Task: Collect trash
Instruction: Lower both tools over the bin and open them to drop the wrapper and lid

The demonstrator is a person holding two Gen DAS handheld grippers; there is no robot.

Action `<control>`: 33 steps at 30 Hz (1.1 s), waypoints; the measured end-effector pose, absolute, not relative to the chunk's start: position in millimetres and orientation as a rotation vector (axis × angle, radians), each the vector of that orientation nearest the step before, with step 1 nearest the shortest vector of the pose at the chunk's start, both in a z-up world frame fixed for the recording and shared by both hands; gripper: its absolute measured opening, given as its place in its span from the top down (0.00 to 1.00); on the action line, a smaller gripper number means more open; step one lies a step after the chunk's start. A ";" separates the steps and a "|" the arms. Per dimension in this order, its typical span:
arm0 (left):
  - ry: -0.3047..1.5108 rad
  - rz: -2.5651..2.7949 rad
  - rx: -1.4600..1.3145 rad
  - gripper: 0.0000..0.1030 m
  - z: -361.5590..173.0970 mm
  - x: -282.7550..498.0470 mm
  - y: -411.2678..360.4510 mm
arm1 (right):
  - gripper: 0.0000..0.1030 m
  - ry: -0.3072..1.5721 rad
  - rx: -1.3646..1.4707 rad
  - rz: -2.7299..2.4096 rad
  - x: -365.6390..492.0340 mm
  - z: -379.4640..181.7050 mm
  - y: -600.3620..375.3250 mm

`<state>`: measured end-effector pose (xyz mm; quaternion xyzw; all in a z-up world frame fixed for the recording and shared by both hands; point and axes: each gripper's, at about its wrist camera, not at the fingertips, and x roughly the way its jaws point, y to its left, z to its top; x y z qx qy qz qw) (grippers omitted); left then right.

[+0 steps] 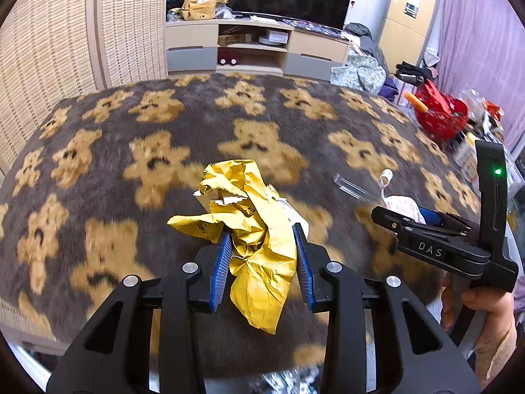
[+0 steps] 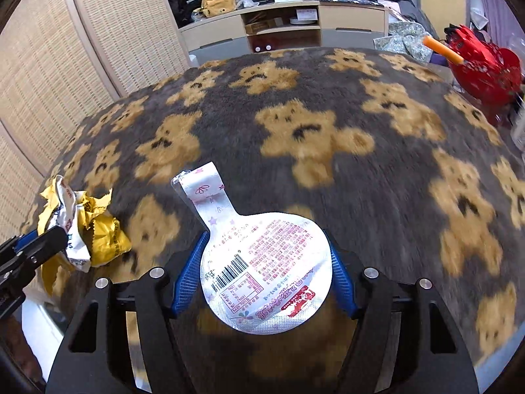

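Observation:
My left gripper [image 1: 262,246] is shut on a crumpled yellow paper wrapper [image 1: 256,229] and holds it above the bear-patterned blanket [image 1: 164,131]. The wrapper also shows at the left of the right wrist view [image 2: 98,229]. My right gripper [image 2: 267,256] is shut on a round silver foil lid [image 2: 265,269] with a tab, pink print and a barcode. The right gripper also shows at the right of the left wrist view [image 1: 423,220], with the lid [image 1: 403,207] sticking out of it.
A clear plastic piece [image 1: 351,188] lies on the blanket near the right gripper. A red bag [image 2: 485,65] and clutter sit at the far right edge. A TV stand [image 1: 256,49] stands beyond the blanket. Woven screens [image 1: 65,32] are on the left.

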<state>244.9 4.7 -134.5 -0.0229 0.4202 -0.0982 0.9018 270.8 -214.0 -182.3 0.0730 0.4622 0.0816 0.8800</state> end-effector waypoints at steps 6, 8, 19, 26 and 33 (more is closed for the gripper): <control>0.866 -0.231 -0.038 0.67 -123.3 182.2 -6.5 | 0.33 0.964 0.158 0.172 202.3 -168.9 -217.0; 0.864 -0.236 -0.038 0.67 -119.3 160.1 -8.7 | 0.33 0.961 0.155 0.173 178.5 -163.4 -217.9; 0.873 -0.270 -0.009 0.67 -116.8 62.3 -27.1 | 0.33 0.957 0.133 0.161 78.9 -152.0 -219.4; 0.930 -0.278 -0.013 0.67 -148.8 32.5 -28.4 | 0.33 0.995 0.136 0.161 47.0 -173.5 -219.1; 1.022 -0.273 -0.014 0.67 -199.4 32.1 -26.1 | 0.33 1.063 0.154 0.146 42.9 -211.8 -217.2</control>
